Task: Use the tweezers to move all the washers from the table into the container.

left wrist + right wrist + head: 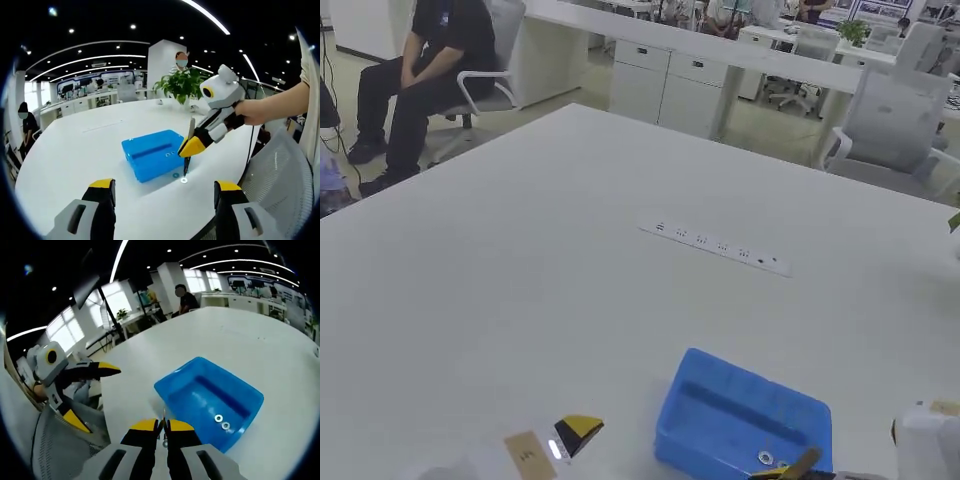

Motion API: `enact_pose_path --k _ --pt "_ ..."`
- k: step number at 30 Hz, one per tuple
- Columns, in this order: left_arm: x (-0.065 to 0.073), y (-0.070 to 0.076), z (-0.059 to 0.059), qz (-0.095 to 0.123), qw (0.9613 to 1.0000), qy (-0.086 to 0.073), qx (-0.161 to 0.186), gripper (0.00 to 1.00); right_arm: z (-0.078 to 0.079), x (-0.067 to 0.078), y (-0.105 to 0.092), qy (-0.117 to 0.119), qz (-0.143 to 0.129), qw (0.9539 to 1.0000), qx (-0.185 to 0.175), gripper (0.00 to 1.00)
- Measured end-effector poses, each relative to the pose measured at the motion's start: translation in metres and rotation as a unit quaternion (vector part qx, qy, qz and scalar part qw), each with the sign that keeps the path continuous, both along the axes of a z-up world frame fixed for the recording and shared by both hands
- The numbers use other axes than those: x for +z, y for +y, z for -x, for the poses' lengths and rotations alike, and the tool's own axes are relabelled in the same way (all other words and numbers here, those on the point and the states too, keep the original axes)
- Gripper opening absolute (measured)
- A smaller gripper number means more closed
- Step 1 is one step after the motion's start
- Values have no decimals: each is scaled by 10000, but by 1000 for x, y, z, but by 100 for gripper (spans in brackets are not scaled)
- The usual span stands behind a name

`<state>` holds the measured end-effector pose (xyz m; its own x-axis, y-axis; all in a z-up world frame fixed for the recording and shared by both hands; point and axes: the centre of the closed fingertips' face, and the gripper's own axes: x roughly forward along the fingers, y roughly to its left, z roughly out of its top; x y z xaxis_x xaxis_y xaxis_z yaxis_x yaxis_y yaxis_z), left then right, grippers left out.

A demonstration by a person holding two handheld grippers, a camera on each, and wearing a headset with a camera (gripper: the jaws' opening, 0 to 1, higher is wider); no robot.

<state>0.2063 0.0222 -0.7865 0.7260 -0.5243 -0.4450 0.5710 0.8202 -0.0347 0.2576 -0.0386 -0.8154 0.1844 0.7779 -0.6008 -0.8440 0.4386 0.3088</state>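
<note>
Currently my right gripper [162, 426] has its jaws drawn almost together, pinching the tweezers [186, 164] between their yellow tips. In the left gripper view it comes in from the right of the frame, with my hand [250, 111] around its white body and the tweezers pointing steeply down. Their dark tip sits right over a washer [184, 180] that lies flat on the white table [75, 155], though I cannot tell whether metal touches metal. That washer is just outside the near corner of the blue container [210, 397], and a second small ring seems to lie beside it at the container's foot. My left gripper [165, 186] holds nothing: its jaws are spread wide, rising from the bottom of its own view on either side of the container, and it hangs above the table, well apart from the tweezers. In the right gripper view the container fills the centre and lower right, and two washers [222, 421] rest side by side on its floor near the lower corner. In the head view the container sits at the bottom of the frame, right of centre, with one ring visible inside. Farther up the tabletop, near the middle of that frame, a white power strip [715, 243] lies flat. Beyond the table's far edge, at upper left, a person in dark clothes [420, 70] sits on a grey office chair [495, 60]. A potted plant [182, 85] stands at the table's far end in the left gripper view.
</note>
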Motion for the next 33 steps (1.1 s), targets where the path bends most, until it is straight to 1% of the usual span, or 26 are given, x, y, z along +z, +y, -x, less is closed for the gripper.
enact_pose_path --k 2,5,11,15,19,20,21,22,25,28,29,30,31,32,33 --pt "0 0 0 0 10000 -1 -12 82 1 -5 -1 24 71 10000 23 4" --pt "-1 0 0 -21 10000 13 -18 82 2 -9 -2 37 109 9999 46 4" --pt "-4 0 1 -140 9999 34 -56 82 1 -9 -1 64 82 9999 16 4" --pt "-3 0 1 -106 9999 27 -48 82 3 -13 0 69 127 9999 73 4" --pt "-3 0 0 -83 10000 17 -22 82 6 -16 1 8 219 9996 154 4" --pt "-3 1 0 -85 10000 17 -15 82 7 -17 0 -47 267 9995 190 4" --pt "-3 1 0 -83 10000 19 -14 82 7 -15 1 -108 245 9994 212 4" --pt "-3 0 0 -76 10000 19 -17 82 9 -15 2 -106 268 9993 238 4" --pt "-3 0 0 -94 10000 11 -20 82 13 -15 3 -301 358 9982 370 4" --pt "-2 1 0 -88 10000 10 -16 82 20 -15 7 -663 507 9940 700 4" --pt "-3 1 0 -91 10000 16 -9 82 25 -16 8 -809 561 9917 830 5" --pt "-3 1 0 -98 10000 18 -5 82 27 -16 9 -901 616 9900 899 5" --pt "-3 1 0 -104 9999 21 0 82 29 -17 10 -1080 694 9866 1002 5" --pt "-3 2 0 -105 9999 26 4 82 30 -18 10 -1198 764 9837 1102 5" --pt "-3 2 0 -108 9999 27 7 82 30 -23 7 -1305 985 9794 1181 4"
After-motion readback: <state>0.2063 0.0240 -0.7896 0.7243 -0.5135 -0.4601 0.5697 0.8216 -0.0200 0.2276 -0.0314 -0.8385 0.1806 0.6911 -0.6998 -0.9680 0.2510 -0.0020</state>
